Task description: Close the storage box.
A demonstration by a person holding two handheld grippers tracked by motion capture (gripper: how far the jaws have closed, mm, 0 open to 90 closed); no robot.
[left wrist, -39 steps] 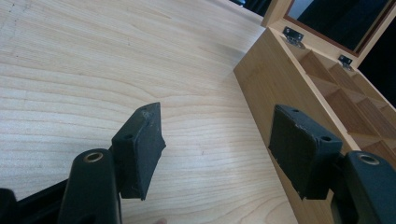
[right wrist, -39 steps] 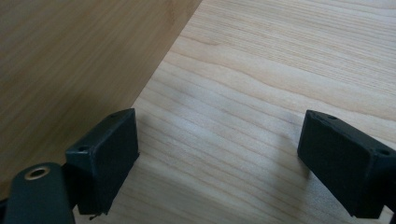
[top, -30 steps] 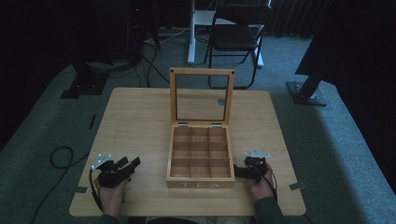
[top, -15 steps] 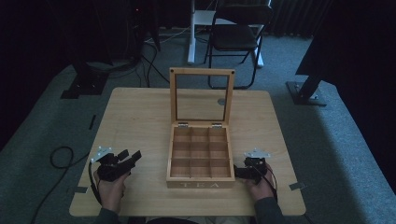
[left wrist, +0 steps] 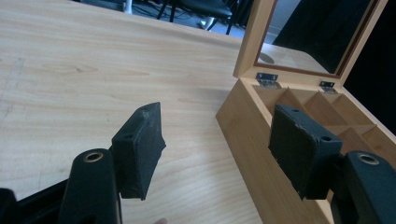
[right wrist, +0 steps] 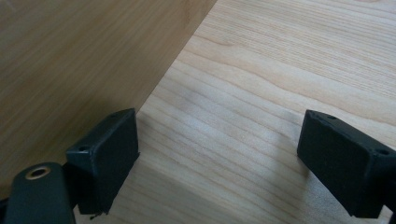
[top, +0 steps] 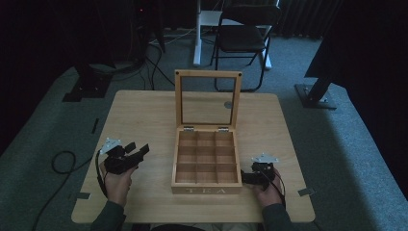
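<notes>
High view: both claws, left claw (top: pixel 140 150) and right claw (top: pixel 244 178), gape empty beside the tea box (top: pixel 207 185); bumping its upright lid (top: pixel 208 98) could slam it shut

Left hand-held gripper (top: pixel 139 151) and right hand-held gripper (top: pixel 244 178), jaws apart.

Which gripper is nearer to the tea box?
The right gripper sits right beside the tea box, at its right wall. The left gripper stands apart from its left wall.
</notes>
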